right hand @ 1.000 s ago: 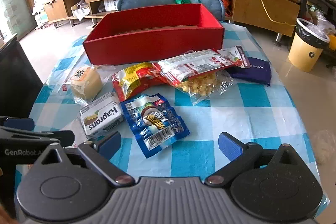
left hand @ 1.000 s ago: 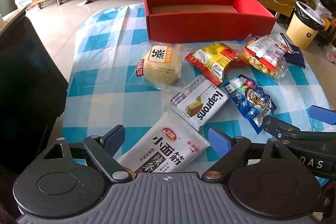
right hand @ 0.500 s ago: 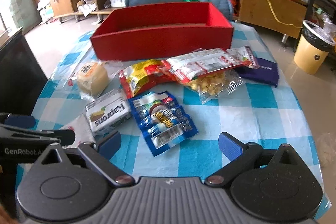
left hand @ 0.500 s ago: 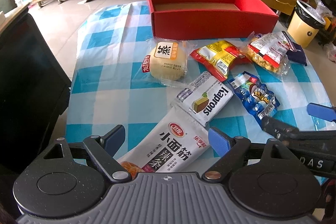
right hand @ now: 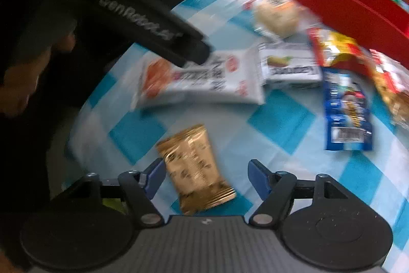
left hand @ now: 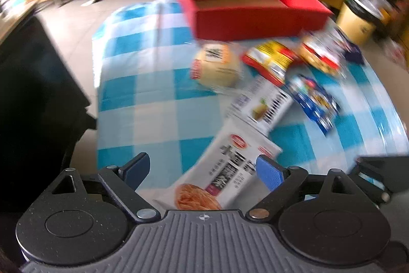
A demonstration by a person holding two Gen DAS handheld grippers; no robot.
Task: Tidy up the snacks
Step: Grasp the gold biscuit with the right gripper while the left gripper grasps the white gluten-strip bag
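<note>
On the blue-and-white checked table [left hand: 158, 104], both claws hover with their jaws spread wide and nothing between them. Left claw [left hand: 203, 170] sits low over the near edge, a long white snack packet [left hand: 230, 170] with a red logo and an orange food picture lying right under its blue fingertips [left hand: 269, 174]. Just beyond that, touching its far end, a white wafer packet [left hand: 263, 104], and past it a round bun in clear wrap [left hand: 217, 65]. To the right, a red-and-yellow bag [left hand: 271, 60], a clear bag of yellow bits with a red label [left hand: 322, 53] and a blue packet [left hand: 314, 101] lie close together. Behind them all stands the red box [left hand: 255, 22], open on top with its brown floor showing, close behind the bun. Both views are smeared, so print on the packets is hard to read.

Over to the right claw [right hand: 205, 175]: a gold foil packet [right hand: 195, 168] lies flat on the cloth directly between its open fingers, tilted, near the left fingertip, though I can't tell if they touch. Beyond it, the black body of the left claw reaches in over the long white packet.
</note>
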